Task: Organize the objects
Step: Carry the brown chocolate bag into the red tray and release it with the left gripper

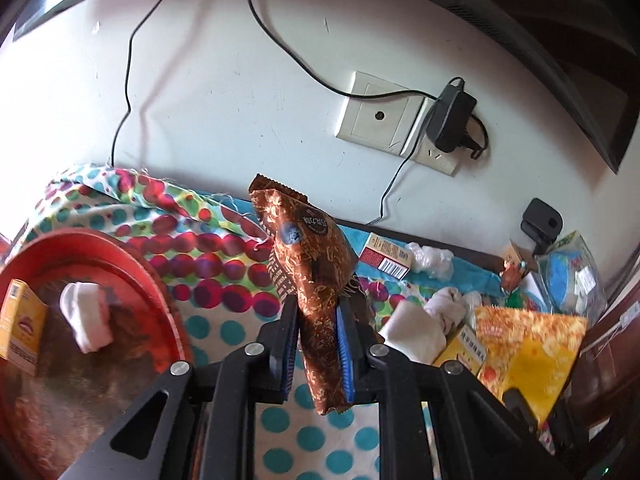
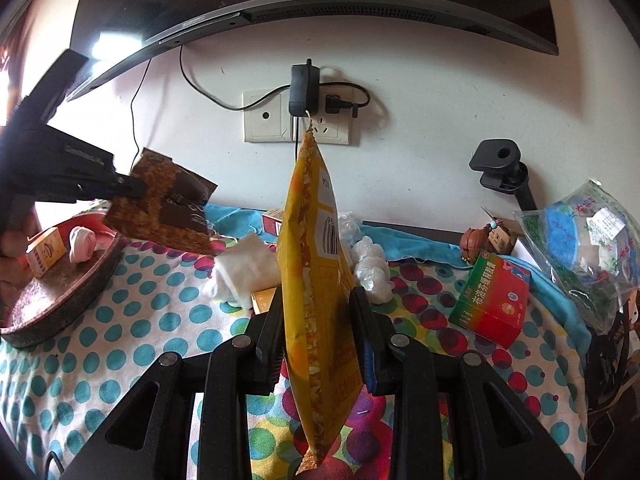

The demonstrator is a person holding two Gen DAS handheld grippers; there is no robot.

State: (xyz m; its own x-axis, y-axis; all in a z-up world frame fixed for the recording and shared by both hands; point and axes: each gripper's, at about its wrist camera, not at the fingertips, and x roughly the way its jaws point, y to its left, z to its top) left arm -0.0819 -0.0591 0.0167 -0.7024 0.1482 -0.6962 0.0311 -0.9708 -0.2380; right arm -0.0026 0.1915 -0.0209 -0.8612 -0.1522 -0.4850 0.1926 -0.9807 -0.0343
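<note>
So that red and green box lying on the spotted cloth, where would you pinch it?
Probably across its thin depth, from above. The red and green box lies flat with its broad printed face up, tilted toward the camera, so its long side edges are exposed. Both grippers are full now, though.

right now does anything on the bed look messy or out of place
Yes. The dotted cloth is rumpled at its back left, and loose items lie scattered on it: a white cloth, a crumpled plastic bag, a green and red box lying tilted.
</note>
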